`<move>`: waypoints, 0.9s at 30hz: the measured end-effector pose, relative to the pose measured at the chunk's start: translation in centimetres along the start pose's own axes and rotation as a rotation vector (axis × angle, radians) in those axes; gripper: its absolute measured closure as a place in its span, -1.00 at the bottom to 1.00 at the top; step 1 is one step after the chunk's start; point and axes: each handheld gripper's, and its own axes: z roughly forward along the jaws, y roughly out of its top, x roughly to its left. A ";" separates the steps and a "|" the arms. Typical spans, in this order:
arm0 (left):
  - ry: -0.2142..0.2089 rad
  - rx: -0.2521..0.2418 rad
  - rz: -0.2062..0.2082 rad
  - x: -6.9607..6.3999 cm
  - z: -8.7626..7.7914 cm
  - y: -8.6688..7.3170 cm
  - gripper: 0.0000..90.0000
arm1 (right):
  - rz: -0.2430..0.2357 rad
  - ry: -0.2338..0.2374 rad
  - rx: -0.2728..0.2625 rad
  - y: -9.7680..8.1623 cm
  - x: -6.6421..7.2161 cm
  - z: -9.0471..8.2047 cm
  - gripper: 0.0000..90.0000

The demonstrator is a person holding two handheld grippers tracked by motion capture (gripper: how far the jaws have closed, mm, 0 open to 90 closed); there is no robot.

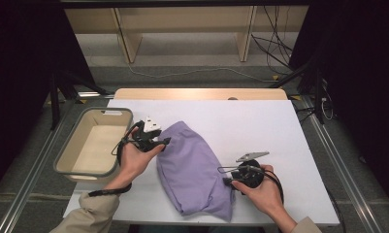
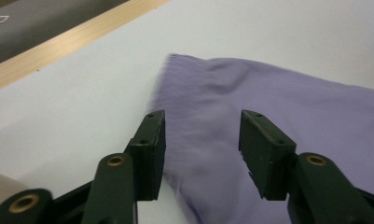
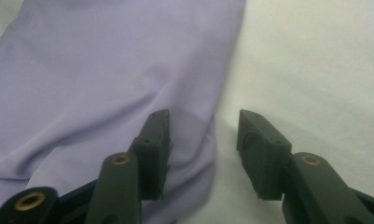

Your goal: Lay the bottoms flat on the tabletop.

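High view: the folded lilac cloth point(image 1: 194, 167) is seen lying flat near the middle of the white table point(image 1: 260, 126), flanked by the left gripper point(image 1: 167, 141) at its upper left edge and the right gripper point(image 1: 223, 175) at its lower right edge, both with jaws apart and nothing clamped, a beige bin point(image 1: 68, 160) being placed further left.

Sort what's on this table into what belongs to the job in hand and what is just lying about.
In the job:
- folded lilac cloth garment
- left gripper, jaws apart at its far end
- right gripper, jaws apart at its near edge

Lying about:
- empty beige plastic basket
- white table cover
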 end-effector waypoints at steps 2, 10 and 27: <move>-0.039 0.040 0.019 -0.8 -0.1 -0.6 0.06 | 0.004 0.000 0.012 -0.1 0.0 0.2 0.20; -0.122 0.156 0.058 -3.3 -0.1 -3.7 0.02 | -0.027 -0.013 0.033 -0.1 0.3 0.1 0.39; -0.097 0.276 -0.058 -2.7 0.5 -5.9 -0.20 | -0.054 -0.015 0.019 0.1 1.2 -0.1 0.50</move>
